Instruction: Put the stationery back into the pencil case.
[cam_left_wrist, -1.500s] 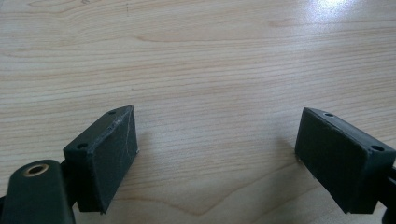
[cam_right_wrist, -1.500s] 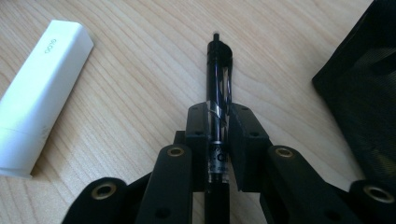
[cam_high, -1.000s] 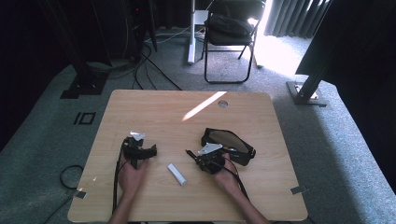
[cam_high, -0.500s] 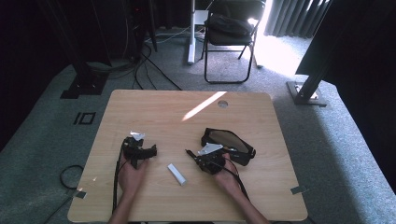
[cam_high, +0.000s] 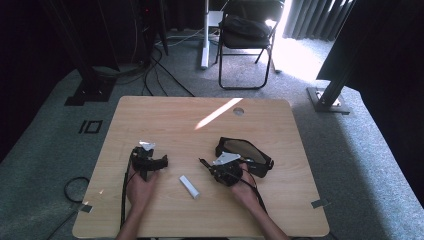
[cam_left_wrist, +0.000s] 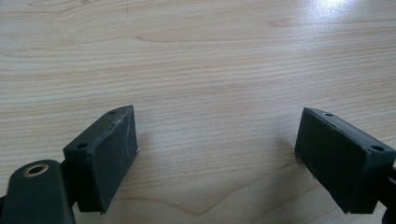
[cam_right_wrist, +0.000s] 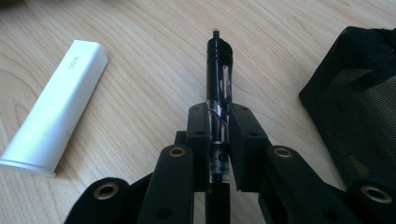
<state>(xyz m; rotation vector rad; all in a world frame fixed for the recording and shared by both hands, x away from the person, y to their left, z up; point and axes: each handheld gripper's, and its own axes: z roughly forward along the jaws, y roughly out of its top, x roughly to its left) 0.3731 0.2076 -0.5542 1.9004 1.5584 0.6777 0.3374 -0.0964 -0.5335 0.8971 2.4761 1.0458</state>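
A slim black pen with a clear barrel section and a clip (cam_right_wrist: 218, 88) is clamped between the two black jaws of the right gripper (cam_right_wrist: 218, 140), with its clicker end projecting forward past the jaw tips, low over the light wooden table (cam_right_wrist: 154, 56). To the left of this gripper, as seen along its jaws, a white, flat-sided plastic tube-shaped case (cam_right_wrist: 56, 109) is seen lying on the wood, apart from the pen. To the gripper's right, a black mesh pouch (cam_right_wrist: 359, 102) is seen lying on the table close beside the jaws. In the high view the right gripper (cam_high: 207, 166) is held by the person's right hand (cam_high: 243, 187), with the pouch (cam_high: 245, 152) just beyond it and the white case (cam_high: 189, 186) between the two grippers. The left gripper (cam_left_wrist: 217, 154) is held with its jaws spread wide; nothing is gripped, and bare wood grain is seen between them. In the high view it (cam_high: 161, 162) is held by the left hand (cam_high: 140, 187) near the table's left side.
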